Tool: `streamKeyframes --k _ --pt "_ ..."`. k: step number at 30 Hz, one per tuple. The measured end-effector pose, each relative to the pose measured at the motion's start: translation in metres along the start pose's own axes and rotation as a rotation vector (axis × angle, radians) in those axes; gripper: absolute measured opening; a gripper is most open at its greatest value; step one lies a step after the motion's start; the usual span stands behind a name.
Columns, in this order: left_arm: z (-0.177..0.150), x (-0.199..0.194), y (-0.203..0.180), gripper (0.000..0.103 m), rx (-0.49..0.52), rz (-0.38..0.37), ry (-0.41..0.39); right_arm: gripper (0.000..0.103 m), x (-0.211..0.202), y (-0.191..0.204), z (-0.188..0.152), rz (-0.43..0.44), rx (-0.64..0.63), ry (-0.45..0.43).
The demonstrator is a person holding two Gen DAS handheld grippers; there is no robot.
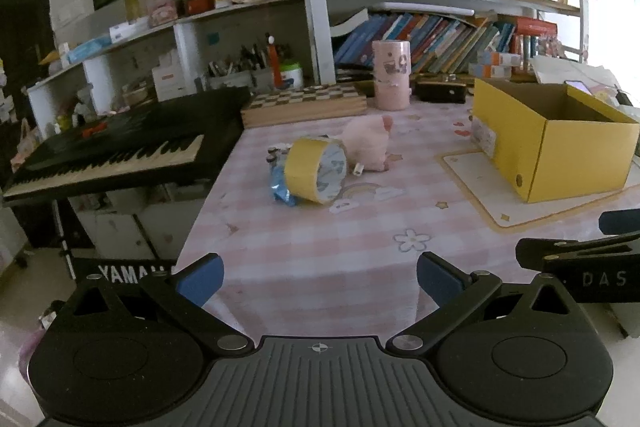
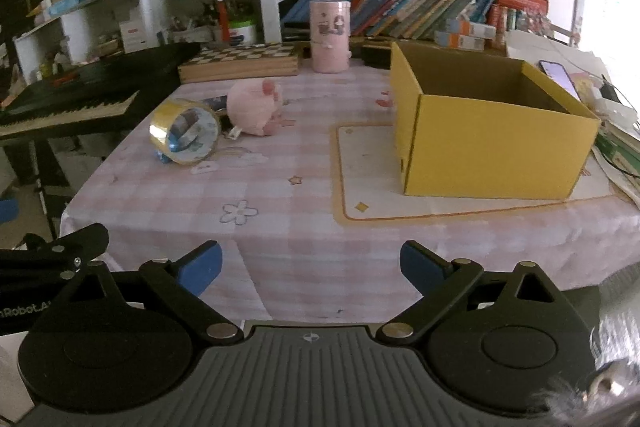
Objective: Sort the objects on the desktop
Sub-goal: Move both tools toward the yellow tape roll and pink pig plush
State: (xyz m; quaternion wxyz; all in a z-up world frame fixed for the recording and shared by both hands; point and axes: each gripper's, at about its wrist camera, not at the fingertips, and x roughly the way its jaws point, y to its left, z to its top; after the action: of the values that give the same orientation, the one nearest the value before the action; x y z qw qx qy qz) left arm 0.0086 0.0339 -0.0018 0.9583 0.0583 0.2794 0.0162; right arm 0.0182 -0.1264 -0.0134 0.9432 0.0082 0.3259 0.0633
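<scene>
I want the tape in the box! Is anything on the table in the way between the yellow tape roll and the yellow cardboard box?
Nothing visible blocks it. Between the yellow tape roll and the open yellow cardboard box lies bare pink checked tablecloth. The pink plush toy sits just behind the roll, off that path.

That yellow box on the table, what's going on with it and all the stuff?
Someone is tidying the desk with a hand-held gripper in each hand. Both the left hand-held gripper and the right hand-held gripper are open and empty, hovering at the near edge of the table. The yellow cardboard box stands open, and no contents show from here. The roll of yellow tape and the pink plush toy lie on the pink tablecloth, untouched.
</scene>
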Motion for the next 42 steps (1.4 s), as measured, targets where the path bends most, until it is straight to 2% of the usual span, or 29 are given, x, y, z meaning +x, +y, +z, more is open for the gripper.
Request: streamKeyframes --k 18,23,27,34,42 --pt "0.009 0.027 0.004 0.103 -0.023 -0.011 0.022 0.097 0.034 0.001 0.019 0.051 -0.012 0.030" --pt "0.016 0.041 0.007 0.103 -0.037 0.008 0.026 0.097 0.049 0.002 0.031 0.067 -0.028 0.036" --pt "0.024 0.052 0.006 0.103 -0.026 0.045 0.000 0.097 0.066 0.002 0.043 0.090 -0.033 0.041" --pt "0.039 0.080 0.010 0.103 -0.052 0.078 0.031 0.097 0.098 0.004 0.066 0.116 -0.065 0.052" --pt "0.056 0.110 0.008 0.103 -0.047 0.083 0.067 0.097 0.134 -0.001 0.092 0.140 -0.068 0.069"
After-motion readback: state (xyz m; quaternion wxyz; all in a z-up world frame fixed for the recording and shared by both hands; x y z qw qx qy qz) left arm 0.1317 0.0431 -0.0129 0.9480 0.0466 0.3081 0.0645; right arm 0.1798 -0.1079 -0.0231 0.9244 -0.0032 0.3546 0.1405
